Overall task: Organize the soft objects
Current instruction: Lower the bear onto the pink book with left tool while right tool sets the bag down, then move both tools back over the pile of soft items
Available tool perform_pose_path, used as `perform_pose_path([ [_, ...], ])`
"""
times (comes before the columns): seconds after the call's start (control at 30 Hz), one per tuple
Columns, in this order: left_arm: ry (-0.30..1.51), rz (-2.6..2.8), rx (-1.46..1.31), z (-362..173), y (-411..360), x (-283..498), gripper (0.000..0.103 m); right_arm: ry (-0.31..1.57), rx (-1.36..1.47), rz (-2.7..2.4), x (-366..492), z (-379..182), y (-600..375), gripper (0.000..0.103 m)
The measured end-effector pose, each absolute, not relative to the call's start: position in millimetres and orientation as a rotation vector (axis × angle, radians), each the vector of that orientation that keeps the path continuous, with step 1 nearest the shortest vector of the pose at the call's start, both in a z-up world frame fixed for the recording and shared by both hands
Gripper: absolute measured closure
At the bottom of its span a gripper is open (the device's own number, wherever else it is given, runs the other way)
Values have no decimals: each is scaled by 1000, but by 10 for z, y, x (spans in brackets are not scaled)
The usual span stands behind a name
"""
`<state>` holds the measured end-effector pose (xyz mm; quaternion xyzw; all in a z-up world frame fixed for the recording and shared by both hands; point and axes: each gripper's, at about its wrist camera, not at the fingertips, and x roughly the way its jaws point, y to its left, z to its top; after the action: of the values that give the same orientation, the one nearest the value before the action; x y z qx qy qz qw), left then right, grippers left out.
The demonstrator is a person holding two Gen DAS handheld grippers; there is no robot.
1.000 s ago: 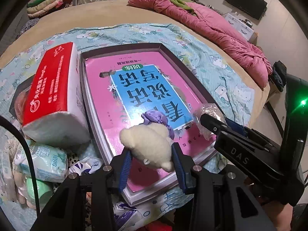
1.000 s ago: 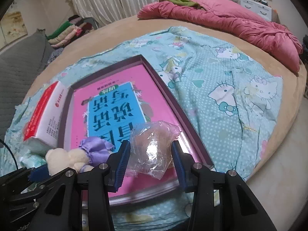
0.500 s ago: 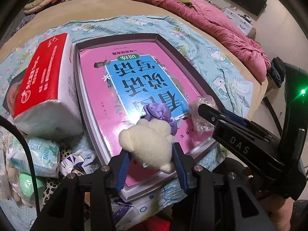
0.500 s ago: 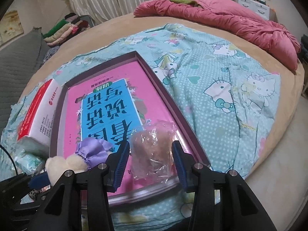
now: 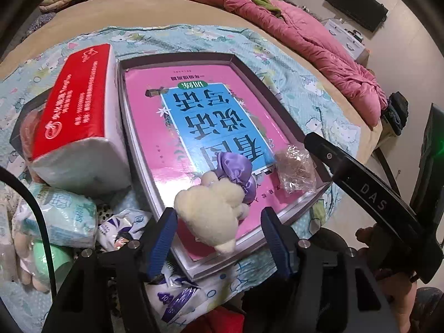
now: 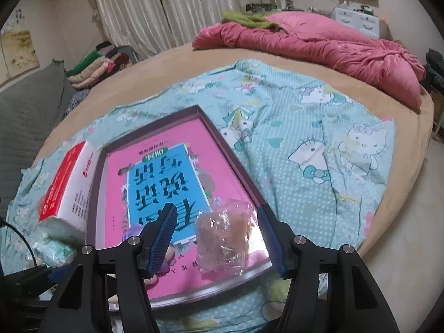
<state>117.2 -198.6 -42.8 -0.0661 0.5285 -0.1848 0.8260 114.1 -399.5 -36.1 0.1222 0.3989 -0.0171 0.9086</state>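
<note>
1. The left gripper (image 5: 219, 238) had just been opening; its blue pads stood spread, the cream plush toy (image 5: 211, 211) between them but clear of the right pad, and whether the left pad touched it I could not tell. The toy lay at the near edge of the shallow box (image 5: 280, 86), touching a purple satin scrunchie (image 5: 237, 170).
2. The right gripper (image 6: 219, 236) had likewise just been opening, jaws apart, the bagged brown item (image 6: 224, 240) lying loose between them in the box's near right corner.
3. Risk, as I judged it: the plush overhung the near rim, so pulling back carelessly could snag it and tip it out; the crinkly bag could cling to a pad.
4. The glossy pink book (image 5: 194, 116) lining the box looked slippery, so items might slide.
5. Left of the box sat a red tissue pack (image 5: 75, 111), with smaller tissue packets (image 5: 58, 213) crowding the near left.
6. Beyond lay the patterned sheet (image 6: 319, 144) and a pink duvet (image 6: 319, 44), well apart.
</note>
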Motion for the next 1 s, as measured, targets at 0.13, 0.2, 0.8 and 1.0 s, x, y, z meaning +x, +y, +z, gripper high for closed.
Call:
perform_pose_path([
  [0.13, 1077, -381, -115, -249, -1911, 1070, 32, 780, 251, -27, 1083, -253, -3964, 35],
  [0.2, 1062, -361, -109, -166, -1853, 1027, 30, 758, 248, -12, 1049, -180, -3926, 32],
  [0.8, 979, -142, -231, 338, -527, 739, 27, 716, 142, 178, 841, 321, -3252, 28],
  [1.0, 972, -45, -302, 298, -36, 677, 27, 755, 107, 288, 749, 344, -2909, 27],
])
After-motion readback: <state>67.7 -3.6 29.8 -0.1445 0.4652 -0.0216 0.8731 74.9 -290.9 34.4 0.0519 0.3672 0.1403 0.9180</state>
